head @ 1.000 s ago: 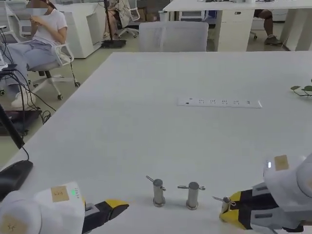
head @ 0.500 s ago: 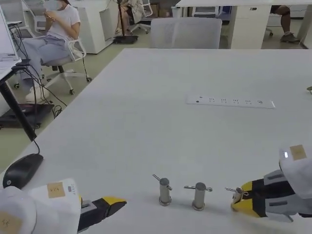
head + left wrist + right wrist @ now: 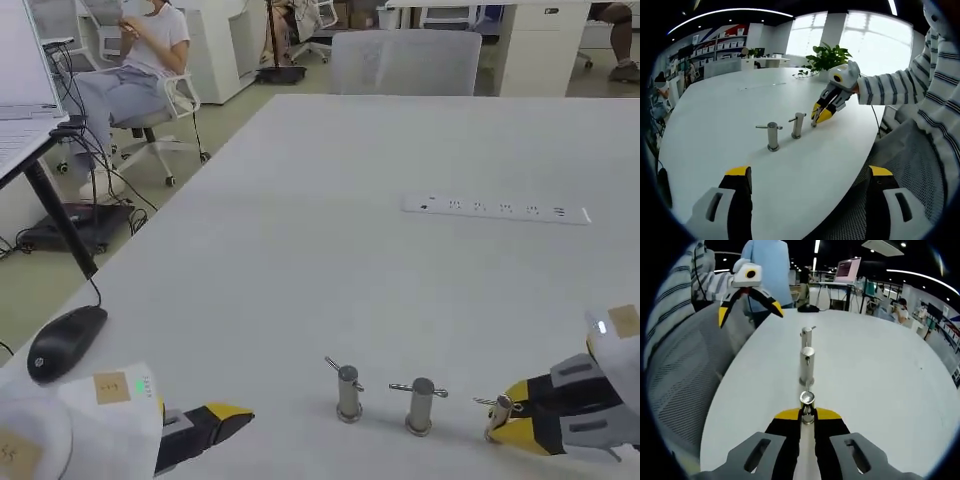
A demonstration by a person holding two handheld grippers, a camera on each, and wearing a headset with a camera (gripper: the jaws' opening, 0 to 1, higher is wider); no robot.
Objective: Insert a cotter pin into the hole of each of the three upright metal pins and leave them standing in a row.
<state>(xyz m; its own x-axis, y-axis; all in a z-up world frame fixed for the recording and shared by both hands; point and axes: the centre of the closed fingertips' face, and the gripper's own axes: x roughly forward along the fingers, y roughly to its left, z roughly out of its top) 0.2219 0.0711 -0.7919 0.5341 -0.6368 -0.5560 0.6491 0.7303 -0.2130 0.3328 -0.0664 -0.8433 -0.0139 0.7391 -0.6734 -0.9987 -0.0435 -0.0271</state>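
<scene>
Right gripper (image 3: pixel 807 414) — jaws closed on third metal pin (image 3: pixel 807 399), right end of the row. I should set it plumb, in line with neighbour pin (image 3: pixel 807 365), then ease off slowly. Left gripper (image 3: pixel 809 172) — jaws wide, empty.

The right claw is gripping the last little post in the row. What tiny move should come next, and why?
Probably open the right claw and ease it straight back. It is shut on the third pin, which stands in line with the middle pin and the far pin, and a cotter pin seems to sit through it already.
</scene>
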